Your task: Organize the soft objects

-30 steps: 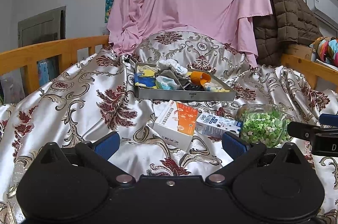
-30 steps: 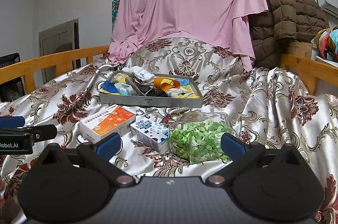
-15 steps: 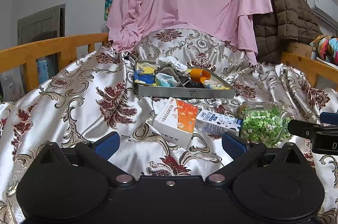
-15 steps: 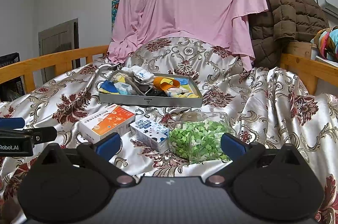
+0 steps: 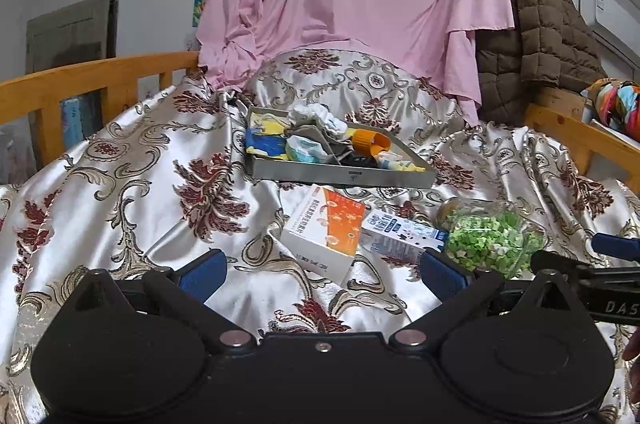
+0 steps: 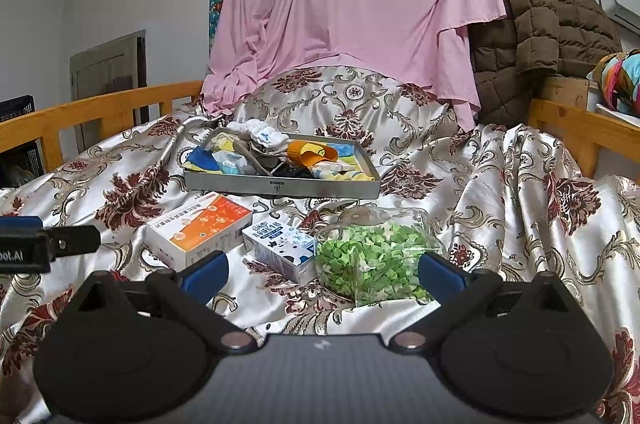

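Note:
A grey metal tray [image 5: 340, 178] [image 6: 280, 186] sits on the patterned bed cover, filled with several soft items: white socks [image 6: 260, 134], an orange cup [image 6: 310, 152], blue and yellow cloths [image 5: 264, 144]. In front of it lie an orange-and-white box [image 5: 328, 228] [image 6: 200, 228], a small blue-and-white carton [image 5: 400, 232] [image 6: 280, 248] and a clear jar of green pieces [image 5: 492, 240] [image 6: 376, 252]. My left gripper [image 5: 320, 272] is open and empty, just short of the box. My right gripper [image 6: 320, 272] is open and empty, just short of the jar.
Wooden bed rails run along the left [image 5: 80, 80] and right [image 6: 580, 128]. A pink sheet [image 6: 352, 12] hangs behind the bed, with a brown quilted jacket [image 6: 540, 24] to its right. The satin cover [image 5: 120, 184] is wrinkled.
My left gripper has shifted slightly forward and to the left, so the tray and box sit a little lower and nearer. The right gripper has barely moved. Both stay open.

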### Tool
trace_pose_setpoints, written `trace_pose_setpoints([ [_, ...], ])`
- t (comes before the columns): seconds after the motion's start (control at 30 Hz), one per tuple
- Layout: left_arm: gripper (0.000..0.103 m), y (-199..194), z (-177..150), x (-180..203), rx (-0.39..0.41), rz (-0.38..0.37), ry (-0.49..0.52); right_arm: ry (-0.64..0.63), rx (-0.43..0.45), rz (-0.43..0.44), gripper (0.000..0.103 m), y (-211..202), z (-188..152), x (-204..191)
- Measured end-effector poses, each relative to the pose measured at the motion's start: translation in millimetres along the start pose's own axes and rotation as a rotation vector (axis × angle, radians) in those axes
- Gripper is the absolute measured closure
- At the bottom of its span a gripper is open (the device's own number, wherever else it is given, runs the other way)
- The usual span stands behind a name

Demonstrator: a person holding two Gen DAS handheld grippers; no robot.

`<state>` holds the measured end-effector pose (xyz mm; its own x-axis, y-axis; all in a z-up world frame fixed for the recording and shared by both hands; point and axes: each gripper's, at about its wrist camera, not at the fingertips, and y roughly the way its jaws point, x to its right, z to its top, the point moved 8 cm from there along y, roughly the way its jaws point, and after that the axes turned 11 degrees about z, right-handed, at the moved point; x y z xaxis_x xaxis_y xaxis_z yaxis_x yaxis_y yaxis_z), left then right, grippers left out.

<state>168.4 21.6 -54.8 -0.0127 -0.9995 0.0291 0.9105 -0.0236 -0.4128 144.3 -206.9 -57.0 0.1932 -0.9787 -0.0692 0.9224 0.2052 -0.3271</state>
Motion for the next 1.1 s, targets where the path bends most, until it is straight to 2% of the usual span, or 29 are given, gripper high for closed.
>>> trace_pose_setpoints([
  [0.2,0.001,-3,3,7,-0.009,-0.026,0.011,-0.009,-0.013,-0.003,0.000,2,-1,-1],
  [0.37,0.001,-3,4,11,-0.016,-0.022,0.046,-0.015,-0.022,-0.002,0.000,3,-2,-3],
  [1.1,0.001,3,3,7,-0.045,0.012,0.054,-0.020,-0.030,-0.002,0.000,3,-2,-4],
])
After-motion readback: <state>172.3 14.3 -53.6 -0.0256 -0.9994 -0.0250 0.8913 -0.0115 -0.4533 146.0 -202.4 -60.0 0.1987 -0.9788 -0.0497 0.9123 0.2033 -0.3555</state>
